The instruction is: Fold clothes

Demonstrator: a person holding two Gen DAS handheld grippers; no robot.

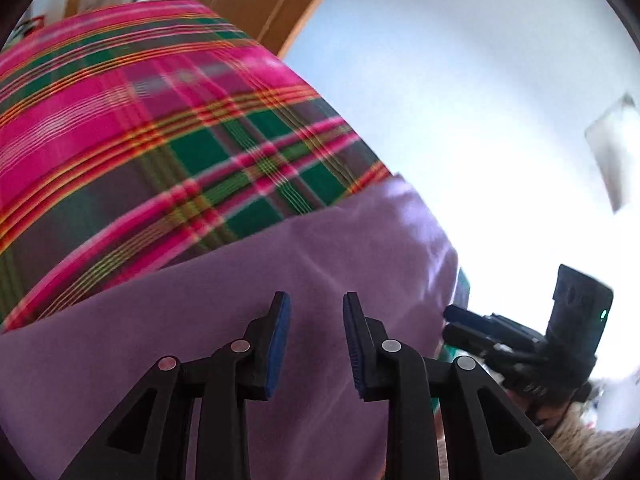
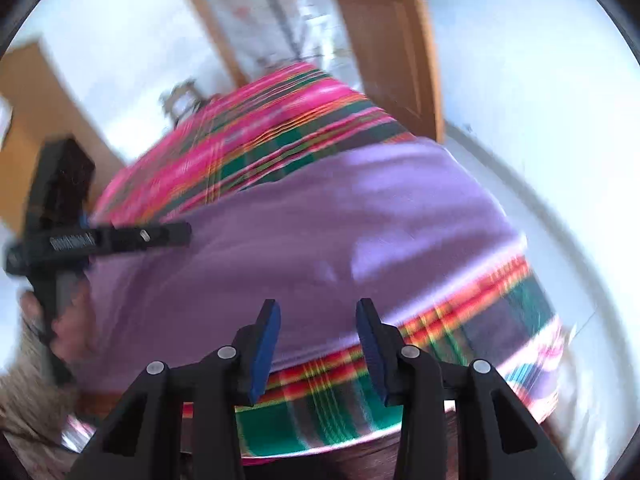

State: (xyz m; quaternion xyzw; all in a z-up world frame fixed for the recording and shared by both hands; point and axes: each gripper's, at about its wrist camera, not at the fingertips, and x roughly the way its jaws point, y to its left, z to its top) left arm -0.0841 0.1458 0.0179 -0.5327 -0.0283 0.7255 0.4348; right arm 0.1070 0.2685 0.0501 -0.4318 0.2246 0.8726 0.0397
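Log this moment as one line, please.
task: fold clothes | left claw: open, empty, over purple garment | right claw: open, empty | garment on plaid cloth | blurred frames

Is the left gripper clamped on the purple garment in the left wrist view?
No. The left gripper stands with its blue pads apart and nothing pinched between them; the purple garment lies beyond the fingertips.

garment (image 1: pixel 240 280): plain lilac | cloth (image 1: pixel 140 128): pink-green-orange plaid
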